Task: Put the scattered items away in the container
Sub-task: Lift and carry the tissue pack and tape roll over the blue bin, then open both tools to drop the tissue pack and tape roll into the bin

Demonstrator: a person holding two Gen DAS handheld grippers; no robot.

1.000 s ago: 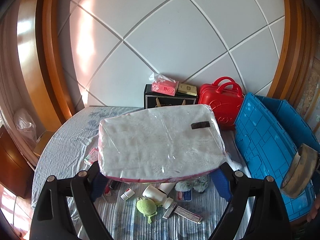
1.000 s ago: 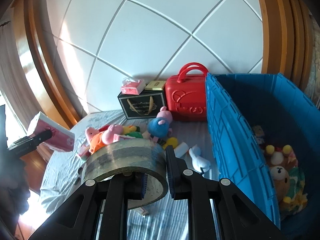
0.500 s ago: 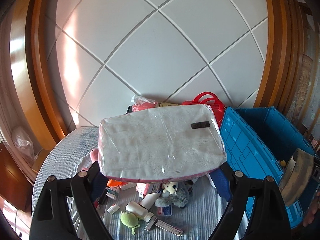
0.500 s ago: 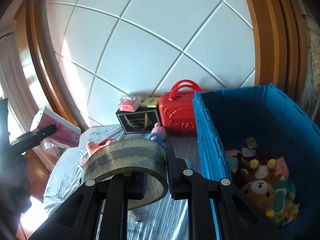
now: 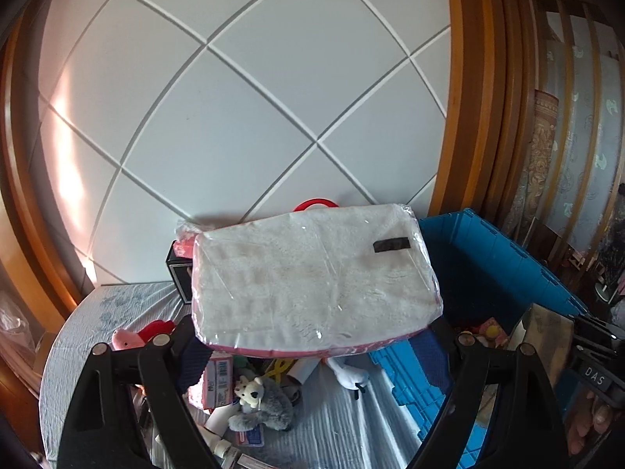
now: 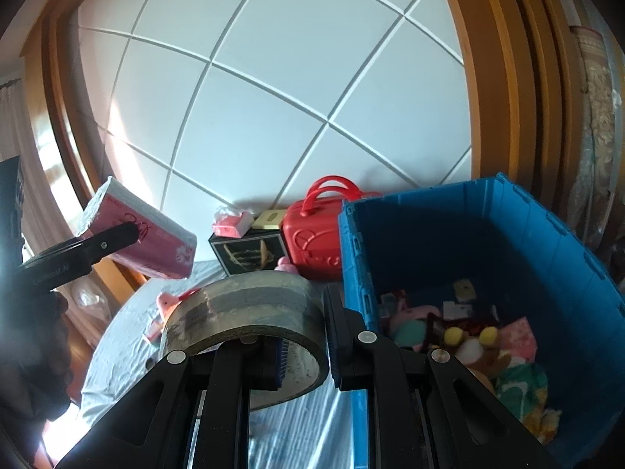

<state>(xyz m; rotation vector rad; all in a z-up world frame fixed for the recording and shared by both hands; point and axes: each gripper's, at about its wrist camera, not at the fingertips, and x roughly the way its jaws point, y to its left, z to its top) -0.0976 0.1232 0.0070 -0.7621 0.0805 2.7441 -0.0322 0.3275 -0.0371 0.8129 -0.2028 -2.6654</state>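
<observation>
My left gripper is shut on a plastic-wrapped tissue pack, white on top with a pink underside, and holds it in the air above the bed. From the right wrist the same pack hangs at the far left. My right gripper is shut on the wall of a brownish tape roll, just left of the blue crate. The crate stands open to the right, with a bear plush and other soft items inside. Scattered on the bed below are a grey plush, a white bird toy and a pink toy.
A red case and a black box with a pink packet on top stand against the white padded headboard. The bed has a striped pale-blue cover. Wooden frames rise on both sides, and a curtain hangs at the right.
Both grippers have risen and moved to the right toward the crate, still holding their loads. More of the crate's inside shows in both views, and the scattered toys have slid lower.
</observation>
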